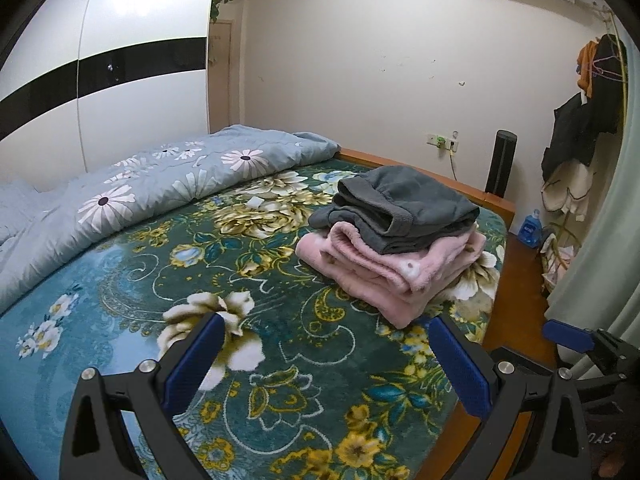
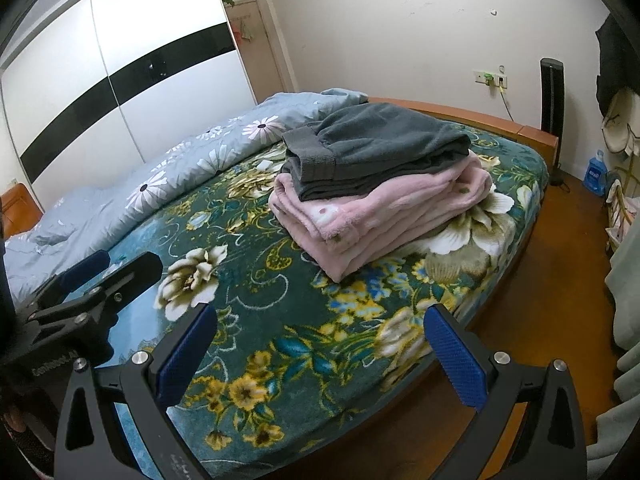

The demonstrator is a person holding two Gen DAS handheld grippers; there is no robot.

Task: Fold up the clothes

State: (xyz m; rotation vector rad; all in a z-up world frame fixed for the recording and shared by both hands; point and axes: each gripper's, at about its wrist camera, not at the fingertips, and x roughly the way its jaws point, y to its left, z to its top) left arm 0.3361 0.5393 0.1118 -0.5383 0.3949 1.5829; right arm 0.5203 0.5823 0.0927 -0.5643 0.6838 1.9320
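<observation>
Two folded garments sit stacked on the bed [image 1: 120, 360], near its far right corner: a grey garment [image 1: 404, 204] lies on top of a pink fleece garment [image 1: 392, 268], the grey one covering most of the pink one's upper face and touching it along its whole underside. From the right wrist view the same stack shows the grey garment [image 2: 376, 140] with a ribbed cuff turned toward the camera and the pink fleece garment [image 2: 380, 212] spreading out beneath it on the floral blanket [image 2: 280, 320]. Both stacked pieces are folded flat; neither is held. Left gripper [image 1: 326, 364] hovers over the near part of the blanket with its blue pads spread wide, released and holding nothing. Right gripper [image 2: 320, 348] is likewise spread wide and empty, above the near right edge of the bed, well short of the stack. A light blue quilt [image 1: 140, 188] with daisy print lies bunched along the left side of the bed, apart from the stack. A wooden bed frame [image 2: 536, 136] borders the far edge. A white wardrobe [image 1: 100, 80] with a black band stands behind the quilt, and coats [image 1: 584, 128] hang at the right wall.
</observation>
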